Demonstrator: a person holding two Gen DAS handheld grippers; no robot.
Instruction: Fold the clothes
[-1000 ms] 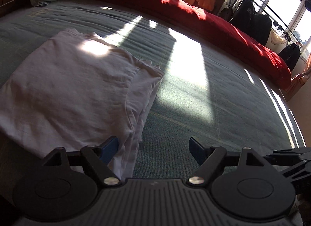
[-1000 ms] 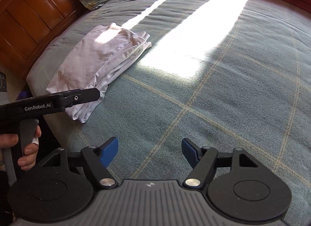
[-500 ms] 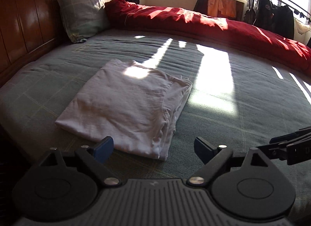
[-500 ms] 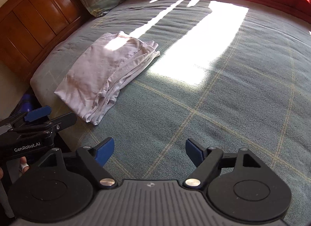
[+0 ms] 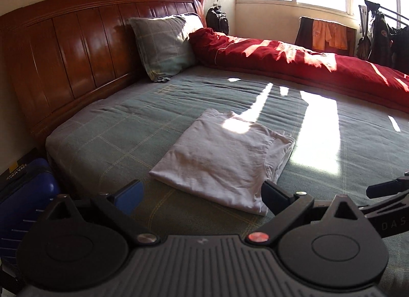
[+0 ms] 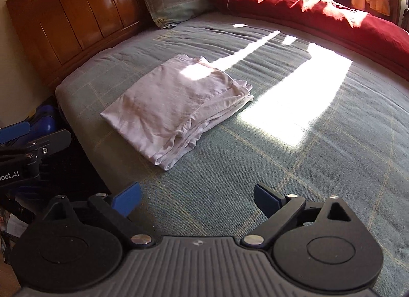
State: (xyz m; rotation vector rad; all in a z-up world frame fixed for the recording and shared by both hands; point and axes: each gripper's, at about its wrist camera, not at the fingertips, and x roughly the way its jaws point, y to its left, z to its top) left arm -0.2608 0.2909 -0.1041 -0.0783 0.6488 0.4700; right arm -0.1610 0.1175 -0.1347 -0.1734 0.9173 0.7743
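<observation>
The white shirt [image 5: 225,161] sat mid-frame on the bed [image 5: 122,143], already folded into a neat rectangle. Left gripper [image 5: 202,194] and right gripper [image 6: 196,198] both hung wide open, holding nothing. Looked done to me, folding-wise.

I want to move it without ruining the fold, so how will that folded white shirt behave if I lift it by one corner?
The folded white shirt looks thin and wrinkled, so it would probably droop. Its layered edges sit loose on the right side, so the fold would likely fall open. It probably weighs little.
</observation>
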